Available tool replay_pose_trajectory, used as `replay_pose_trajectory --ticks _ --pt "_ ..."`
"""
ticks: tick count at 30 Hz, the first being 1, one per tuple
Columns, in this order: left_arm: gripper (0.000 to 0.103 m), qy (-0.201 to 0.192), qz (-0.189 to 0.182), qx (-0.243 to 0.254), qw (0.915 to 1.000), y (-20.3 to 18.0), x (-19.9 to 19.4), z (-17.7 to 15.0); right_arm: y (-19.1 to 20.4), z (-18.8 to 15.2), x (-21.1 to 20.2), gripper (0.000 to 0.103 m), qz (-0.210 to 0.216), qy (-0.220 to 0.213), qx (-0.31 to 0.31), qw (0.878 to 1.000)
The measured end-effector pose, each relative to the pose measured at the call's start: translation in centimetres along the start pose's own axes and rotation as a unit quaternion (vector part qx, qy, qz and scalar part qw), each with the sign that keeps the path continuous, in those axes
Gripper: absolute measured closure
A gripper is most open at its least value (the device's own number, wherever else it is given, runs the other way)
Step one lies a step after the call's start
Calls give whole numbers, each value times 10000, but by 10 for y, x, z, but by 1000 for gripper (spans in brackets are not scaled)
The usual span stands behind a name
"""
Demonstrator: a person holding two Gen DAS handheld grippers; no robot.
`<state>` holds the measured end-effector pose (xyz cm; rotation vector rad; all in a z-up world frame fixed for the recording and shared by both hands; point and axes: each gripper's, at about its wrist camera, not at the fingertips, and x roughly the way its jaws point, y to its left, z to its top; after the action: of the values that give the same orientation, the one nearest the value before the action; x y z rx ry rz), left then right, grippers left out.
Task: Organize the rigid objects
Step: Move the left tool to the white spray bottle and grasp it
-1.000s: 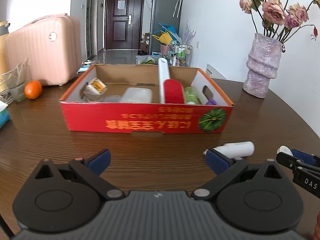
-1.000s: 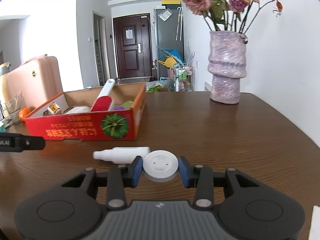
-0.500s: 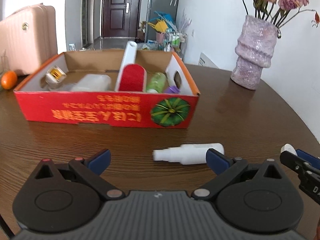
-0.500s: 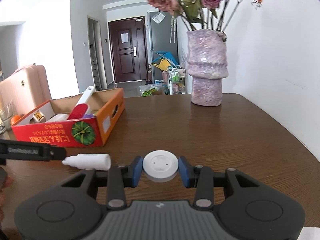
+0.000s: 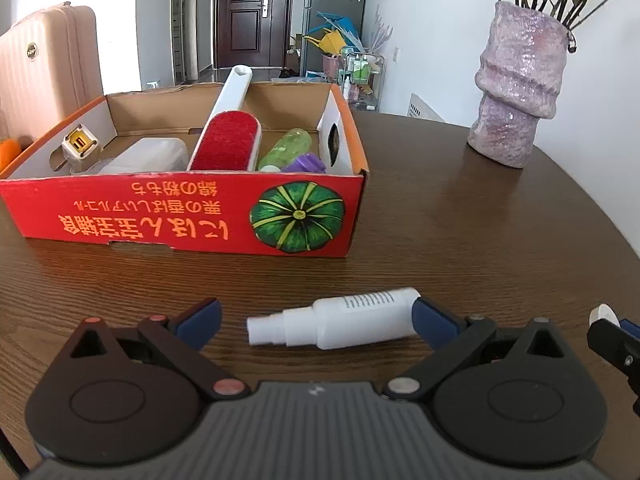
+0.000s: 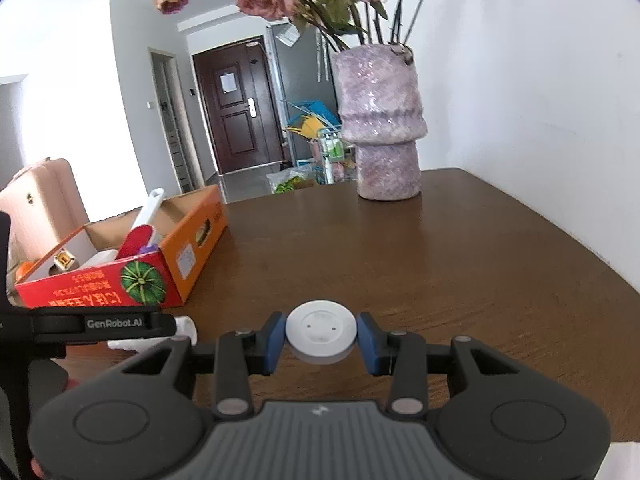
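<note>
Wooden table (image 5: 460, 216), white spray bottle (image 5: 340, 318) lying between wide-open left gripper (image 5: 316, 320), right gripper (image 6: 321, 338) clamping white round disc (image 6: 321, 330)

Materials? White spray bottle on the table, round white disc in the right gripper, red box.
Spray bottle: likely matte opaque plastic, printed label.
Disc: smooth white plastic, moulded face, soft sheen.
Red box: printed cardboard, brown raw inside, folded flaps.

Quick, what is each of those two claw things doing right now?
Left gripper: open, its fingers either side of the white spray bottle on the table, not yet gripping.
Right gripper: shut on the round white disc.
</note>
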<state>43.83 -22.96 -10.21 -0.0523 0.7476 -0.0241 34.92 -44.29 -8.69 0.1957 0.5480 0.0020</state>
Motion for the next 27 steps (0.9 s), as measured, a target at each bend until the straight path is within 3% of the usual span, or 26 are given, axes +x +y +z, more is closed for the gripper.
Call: replay_pose_trajectory --ticks 11,20,27 --pt "0 -22 150 -274 9995 -8 3 7 3 -4 4 65 -94 76 -17 9999" --pt "0 0 651 -474 9968 -32 6 9 -3 -3 4 65 -158 66 119 9998" --pt "0 57 823 -554 9950 -37 12 8 -5 -3 4 65 -167 52 175 9997"
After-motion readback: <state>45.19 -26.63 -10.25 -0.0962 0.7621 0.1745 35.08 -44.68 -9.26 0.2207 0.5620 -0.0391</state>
